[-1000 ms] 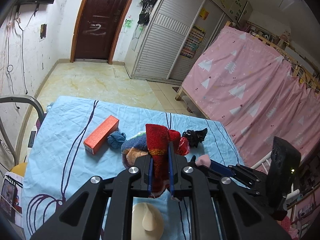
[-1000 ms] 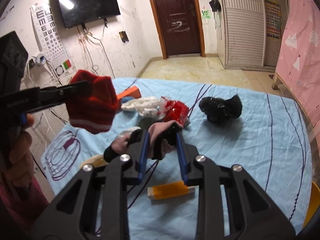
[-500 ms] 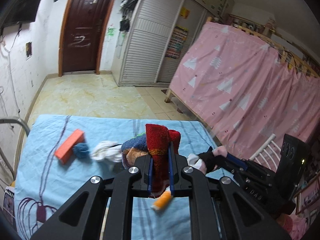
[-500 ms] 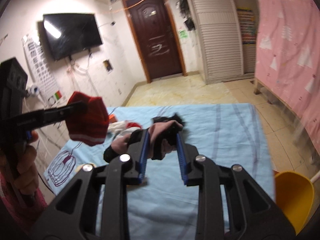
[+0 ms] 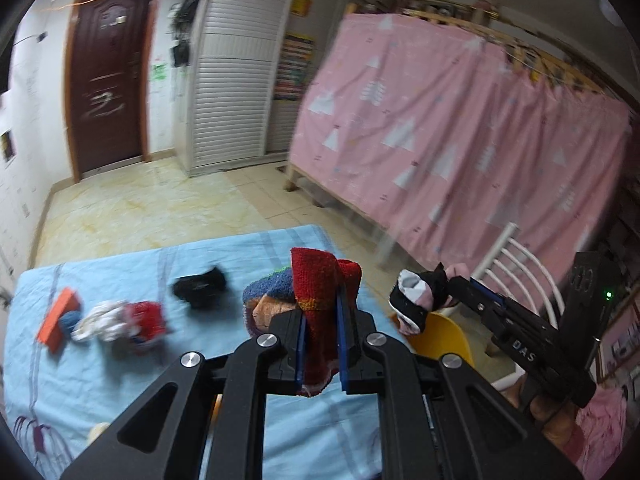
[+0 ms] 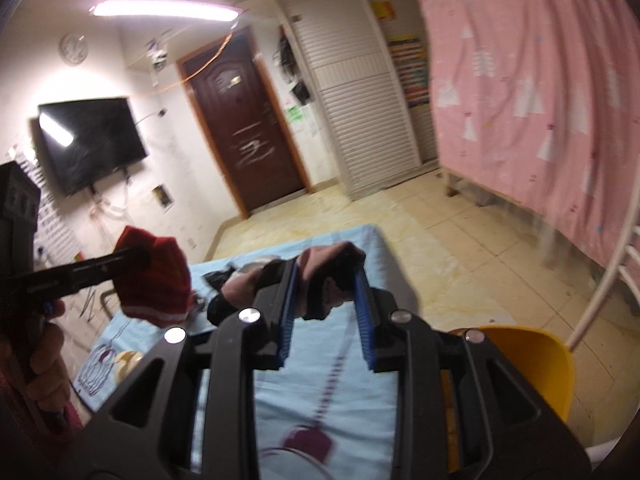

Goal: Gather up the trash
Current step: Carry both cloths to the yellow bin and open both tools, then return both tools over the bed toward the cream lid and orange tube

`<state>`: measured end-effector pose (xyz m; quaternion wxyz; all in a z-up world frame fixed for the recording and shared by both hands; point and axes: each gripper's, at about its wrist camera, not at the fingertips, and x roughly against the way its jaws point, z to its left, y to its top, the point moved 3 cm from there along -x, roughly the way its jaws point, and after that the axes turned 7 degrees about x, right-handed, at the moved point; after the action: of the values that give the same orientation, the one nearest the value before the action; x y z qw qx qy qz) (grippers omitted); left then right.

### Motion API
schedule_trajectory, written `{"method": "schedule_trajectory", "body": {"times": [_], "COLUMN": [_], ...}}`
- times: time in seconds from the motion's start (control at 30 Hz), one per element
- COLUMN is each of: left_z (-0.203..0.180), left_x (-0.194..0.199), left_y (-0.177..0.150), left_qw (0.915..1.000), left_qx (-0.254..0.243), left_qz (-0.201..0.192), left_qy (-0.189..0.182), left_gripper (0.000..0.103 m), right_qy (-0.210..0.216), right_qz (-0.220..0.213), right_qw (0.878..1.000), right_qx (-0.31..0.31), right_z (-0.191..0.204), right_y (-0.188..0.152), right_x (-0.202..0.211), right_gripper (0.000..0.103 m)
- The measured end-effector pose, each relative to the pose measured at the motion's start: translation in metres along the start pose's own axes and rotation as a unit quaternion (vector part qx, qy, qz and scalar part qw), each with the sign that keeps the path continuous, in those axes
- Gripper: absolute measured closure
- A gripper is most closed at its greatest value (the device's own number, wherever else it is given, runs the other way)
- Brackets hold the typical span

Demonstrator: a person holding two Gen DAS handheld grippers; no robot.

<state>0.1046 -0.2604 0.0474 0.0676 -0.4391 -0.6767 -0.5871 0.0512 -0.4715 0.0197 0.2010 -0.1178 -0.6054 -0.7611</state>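
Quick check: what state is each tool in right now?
Left tool: shut on the red knitted sock.
Right tool: shut on the pink-and-black sock.

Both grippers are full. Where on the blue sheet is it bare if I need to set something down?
Bare: the light blue sheet at the near right, toward the yellow plastic bin. Crowded: far left, where the orange box, the white and red crumpled wrappers and the black bag lie.

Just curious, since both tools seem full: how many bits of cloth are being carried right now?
2: a red knitted sock in the left hand-held gripper, a pink-black sock in the right hand-held gripper. More may be hidden.
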Motion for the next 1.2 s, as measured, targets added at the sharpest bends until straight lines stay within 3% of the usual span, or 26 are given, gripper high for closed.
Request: {"method": "schedule_trajectory", "body": {"times": [0.23,0.53,0.63,0.7,0.87,1.03,1.2], "left_z": [-0.07,-0.132,-0.145,-0.145,-0.14,-0.124,-0.107], "left_x": [-0.038,-0.098,-0.119,-0.128,-0.137,-0.131,-0.107], "left_y": [-0.008,-0.019,-0.026,-0.028,-0.031,-0.028,-0.023], "left_qw": [0.9971,0.9913,0.9833,0.9813,0.9808,0.9821,0.9865], "left_qx": [-0.04,-0.061,-0.049,-0.038,-0.021,-0.005,0.002], "left_qz": [0.034,0.086,0.134,0.149,0.158,0.153,0.13], "left_qy": [-0.056,-0.079,-0.113,-0.116,-0.112,-0.109,-0.099], "left_gripper": [0.1,0.1,0.097,0.093,0.065,0.06,0.054], "right_qy": [-0.085,-0.14,-0.151,-0.146,-0.142,-0.134,-0.115], "right_qz": [-0.02,-0.015,-0.016,-0.018,-0.018,-0.018,-0.011], "right_qw": [0.996,0.988,0.985,0.985,0.985,0.986,0.99], "right_qx": [-0.026,-0.062,-0.077,-0.09,-0.094,-0.094,-0.078], "right_z": [-0.055,-0.105,-0.116,-0.122,-0.123,-0.117,-0.098], "right_y": [-0.011,-0.032,-0.037,-0.038,-0.041,-0.039,-0.037], "right_x": [0.031,0.04,0.044,0.043,0.044,0.042,0.034], "right_gripper": [0.077,0.075,0.073,0.073,0.072,0.06,0.057]}}
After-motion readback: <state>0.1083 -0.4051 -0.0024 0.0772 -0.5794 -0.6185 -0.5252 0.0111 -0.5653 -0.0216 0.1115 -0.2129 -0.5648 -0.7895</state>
